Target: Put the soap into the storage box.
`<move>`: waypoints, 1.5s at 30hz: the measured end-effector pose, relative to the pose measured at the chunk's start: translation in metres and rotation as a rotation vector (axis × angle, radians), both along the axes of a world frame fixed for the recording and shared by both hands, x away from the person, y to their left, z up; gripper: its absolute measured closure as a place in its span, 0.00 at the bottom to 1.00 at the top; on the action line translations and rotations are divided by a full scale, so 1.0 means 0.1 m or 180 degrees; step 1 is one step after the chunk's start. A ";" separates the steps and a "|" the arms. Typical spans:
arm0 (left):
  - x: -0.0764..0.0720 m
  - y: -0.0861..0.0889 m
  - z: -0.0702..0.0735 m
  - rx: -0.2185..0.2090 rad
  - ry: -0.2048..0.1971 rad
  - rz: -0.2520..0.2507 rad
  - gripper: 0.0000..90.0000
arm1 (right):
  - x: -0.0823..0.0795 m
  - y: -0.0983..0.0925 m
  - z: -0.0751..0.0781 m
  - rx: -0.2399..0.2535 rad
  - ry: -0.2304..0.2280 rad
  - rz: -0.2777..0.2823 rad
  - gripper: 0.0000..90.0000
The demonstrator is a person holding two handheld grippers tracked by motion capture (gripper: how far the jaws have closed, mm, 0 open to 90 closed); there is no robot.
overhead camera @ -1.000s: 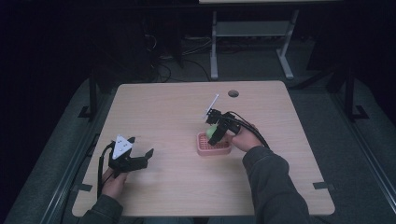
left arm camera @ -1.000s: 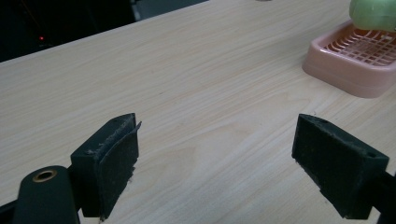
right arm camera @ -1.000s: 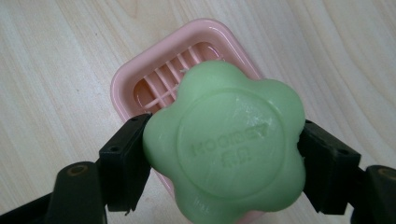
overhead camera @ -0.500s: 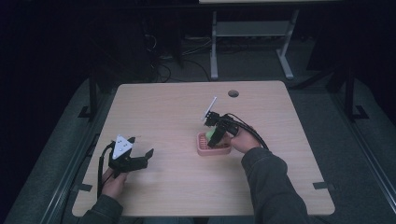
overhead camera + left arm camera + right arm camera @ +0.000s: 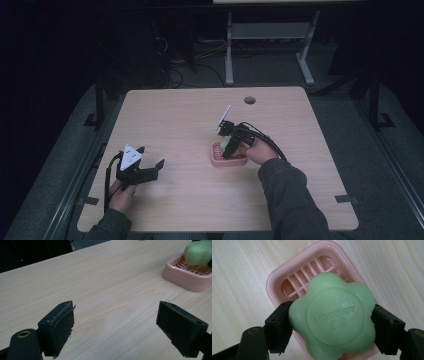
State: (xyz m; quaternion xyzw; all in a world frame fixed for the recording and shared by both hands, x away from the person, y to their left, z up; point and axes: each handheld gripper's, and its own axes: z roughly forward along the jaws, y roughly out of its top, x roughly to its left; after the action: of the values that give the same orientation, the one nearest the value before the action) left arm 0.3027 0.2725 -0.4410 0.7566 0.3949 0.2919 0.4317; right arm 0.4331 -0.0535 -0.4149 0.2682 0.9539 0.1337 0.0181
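Right hand-held gripper (image 5: 332,322) around green soap (image 5: 332,317)

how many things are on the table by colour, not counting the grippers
green: 1, the flower-shaped soap, held between the right gripper's jaws over the dish
pink: 1, the slotted soap dish
total: 2

Pale green flower-shaped soap (image 5: 332,320), stamped with a raised circular ring and lettering, above the pink soap dish (image 5: 287,277) with its slatted pink grid. Black fingers (image 5: 278,326) flank the soap. Beneath the dish, the bench (image 5: 175,120) shows light wood grain in fine streaks.
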 end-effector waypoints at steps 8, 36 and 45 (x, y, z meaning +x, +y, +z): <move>0.00 0.00 0.00 -0.0004 -0.0004 0.0000 0.16 | 0.00 0.01 0.00 -0.0007 0.0000 0.0004 0.28; 0.00 0.00 0.00 -0.0025 -0.0003 0.0015 0.16 | 0.02 0.01 -0.03 0.0005 0.0038 -0.0019 0.28; 0.00 0.00 0.00 -0.0018 -0.0003 0.0016 0.16 | 0.02 0.00 -0.01 0.0033 0.0025 -0.0017 0.28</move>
State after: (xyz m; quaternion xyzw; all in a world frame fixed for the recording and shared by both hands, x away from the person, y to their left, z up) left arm 0.3032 0.2724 -0.4410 0.7542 0.3974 0.2924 0.4333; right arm 0.4349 -0.0533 -0.4160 0.2713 0.9525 0.1375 0.0134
